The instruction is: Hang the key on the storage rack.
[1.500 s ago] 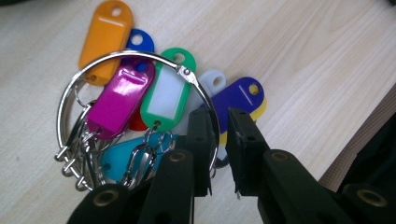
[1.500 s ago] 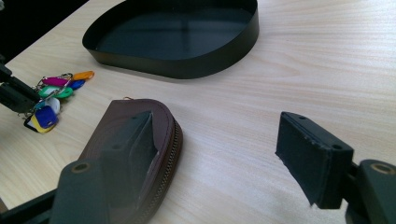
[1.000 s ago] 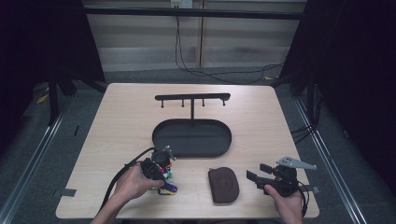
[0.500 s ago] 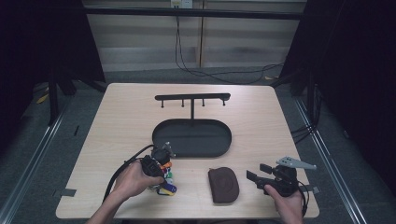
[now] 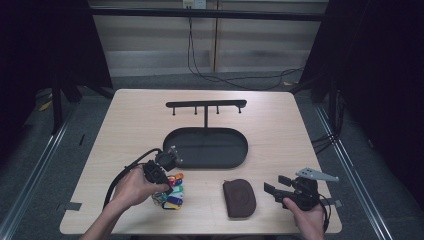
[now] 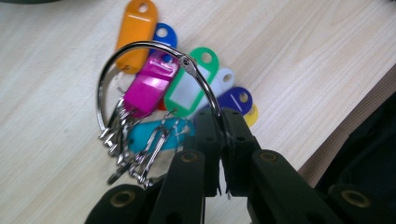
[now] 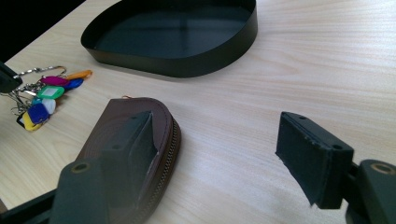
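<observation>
My left gripper (image 6: 223, 122) is shut on a large silver key ring (image 6: 140, 51), pinching the wire between its two pads. From the ring hang several coloured plastic key tags (image 6: 154, 84) and small metal clips; the tags still rest on the table. In the high view the left gripper (image 5: 162, 184) and the key tags (image 5: 174, 192) sit at the front left of the table. My right gripper (image 5: 276, 186) stands open near the front right edge, empty, just right of a brown zip pouch (image 5: 239, 198). The brown pouch (image 7: 135, 140) lies behind that gripper's left jaw.
A black oval tray (image 5: 240, 159) sits mid-table with a black hook rack (image 5: 206, 105) rising behind it. The tray (image 7: 177, 65) is empty. Dark floor and cables surround the table.
My left hand has lifted a little with the key ring pinched, drawing the ring up off the table while the tags trail below. The right gripper has stayed still.
</observation>
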Demonstrator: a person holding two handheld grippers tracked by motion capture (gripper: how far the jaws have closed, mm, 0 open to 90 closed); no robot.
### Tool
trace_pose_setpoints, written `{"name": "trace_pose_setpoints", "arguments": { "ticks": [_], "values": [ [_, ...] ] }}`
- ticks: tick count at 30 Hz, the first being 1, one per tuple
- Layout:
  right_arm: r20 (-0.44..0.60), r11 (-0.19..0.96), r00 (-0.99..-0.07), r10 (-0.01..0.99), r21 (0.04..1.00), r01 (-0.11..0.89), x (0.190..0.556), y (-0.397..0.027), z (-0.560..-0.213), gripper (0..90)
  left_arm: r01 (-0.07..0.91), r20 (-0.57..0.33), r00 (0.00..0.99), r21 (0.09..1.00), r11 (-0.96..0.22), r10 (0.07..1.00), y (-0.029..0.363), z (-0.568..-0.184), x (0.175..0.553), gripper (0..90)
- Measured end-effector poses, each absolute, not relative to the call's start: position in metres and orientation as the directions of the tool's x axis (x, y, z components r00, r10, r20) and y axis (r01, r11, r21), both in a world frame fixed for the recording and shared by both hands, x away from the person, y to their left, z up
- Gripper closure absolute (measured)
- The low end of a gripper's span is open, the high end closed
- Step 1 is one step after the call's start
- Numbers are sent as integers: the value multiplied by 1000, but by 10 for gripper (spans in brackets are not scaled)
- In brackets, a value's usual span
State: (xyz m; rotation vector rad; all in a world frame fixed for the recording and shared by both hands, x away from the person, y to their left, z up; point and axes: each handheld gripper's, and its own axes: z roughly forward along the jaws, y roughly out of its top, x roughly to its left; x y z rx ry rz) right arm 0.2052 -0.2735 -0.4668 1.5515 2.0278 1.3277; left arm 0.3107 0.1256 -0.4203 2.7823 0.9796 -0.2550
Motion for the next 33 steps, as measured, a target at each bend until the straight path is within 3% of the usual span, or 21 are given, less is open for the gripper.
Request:
{"name": "trace_pose_setpoints", "arguments": {
  "ticks": [27, 33],
  "values": [
    [296, 18, -394, 870, 780, 626, 205, -273, -467, 275, 634, -98, 773, 89, -768, 627, 138, -381, 318, 878],
    [292, 3, -379, 878, 789, 614, 204, -274, -466, 228, 636, -86, 772, 98, -765, 630, 142, -369, 319, 879]
  ]
}}
